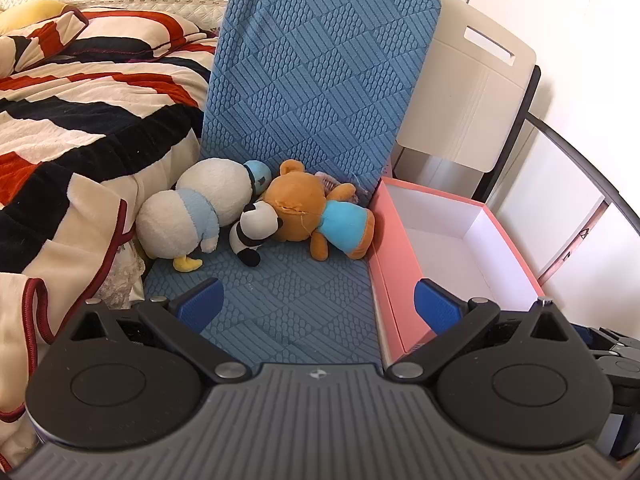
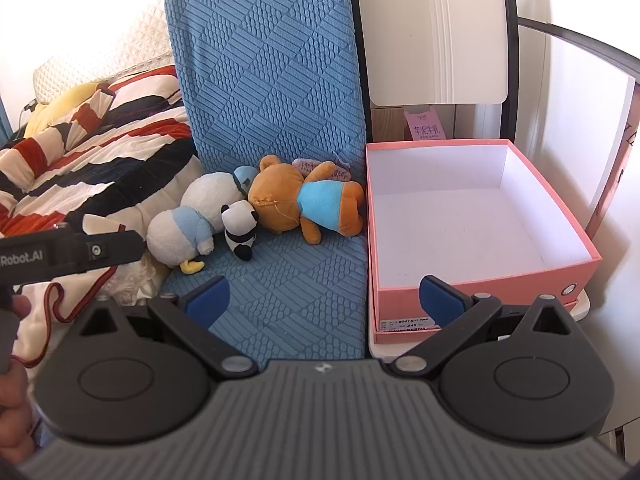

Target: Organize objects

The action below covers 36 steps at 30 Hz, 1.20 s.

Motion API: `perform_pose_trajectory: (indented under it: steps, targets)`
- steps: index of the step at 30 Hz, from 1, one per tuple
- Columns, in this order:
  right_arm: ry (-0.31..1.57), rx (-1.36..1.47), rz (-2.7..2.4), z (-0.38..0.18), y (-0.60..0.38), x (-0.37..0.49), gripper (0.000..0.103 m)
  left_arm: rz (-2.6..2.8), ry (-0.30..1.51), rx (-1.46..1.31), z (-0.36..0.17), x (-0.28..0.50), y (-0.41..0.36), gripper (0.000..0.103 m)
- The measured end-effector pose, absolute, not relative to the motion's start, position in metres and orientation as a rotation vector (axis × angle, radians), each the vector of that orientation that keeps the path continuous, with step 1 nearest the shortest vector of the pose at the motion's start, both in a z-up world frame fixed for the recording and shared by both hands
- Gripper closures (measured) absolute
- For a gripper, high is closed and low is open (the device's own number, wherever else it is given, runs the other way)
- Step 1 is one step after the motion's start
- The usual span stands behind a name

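Both my fingers [image 1: 316, 300] [image 2: 324, 298] gape empty; toys [image 1: 256, 210] heap at twelve o'clock, beside the box [image 2: 476, 278] awaiting them at two.

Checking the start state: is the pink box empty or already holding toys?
Empty: the pink box shows only bare white inside; the plush toys lie beside it.

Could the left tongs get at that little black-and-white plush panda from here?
Probably yes. The left tongs are open and empty, only bare blue textured seat cover lies before the black-and-white plush panda, which sits frontmost among the toys.
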State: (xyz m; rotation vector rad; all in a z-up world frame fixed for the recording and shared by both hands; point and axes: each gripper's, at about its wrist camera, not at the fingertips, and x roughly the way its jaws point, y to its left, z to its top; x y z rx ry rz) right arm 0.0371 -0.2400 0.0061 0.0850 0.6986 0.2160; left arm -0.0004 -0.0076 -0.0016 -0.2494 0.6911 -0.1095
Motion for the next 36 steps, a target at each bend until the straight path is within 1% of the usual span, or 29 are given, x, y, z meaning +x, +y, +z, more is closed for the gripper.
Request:
perform_pose_trajectory:
  steps: [36]
  targets:
    - [0.72,0.062,0.243,0.005,-0.227,0.039,0.0,-0.105,0.683,-0.272,0.002,-0.006,0.006,0.0]
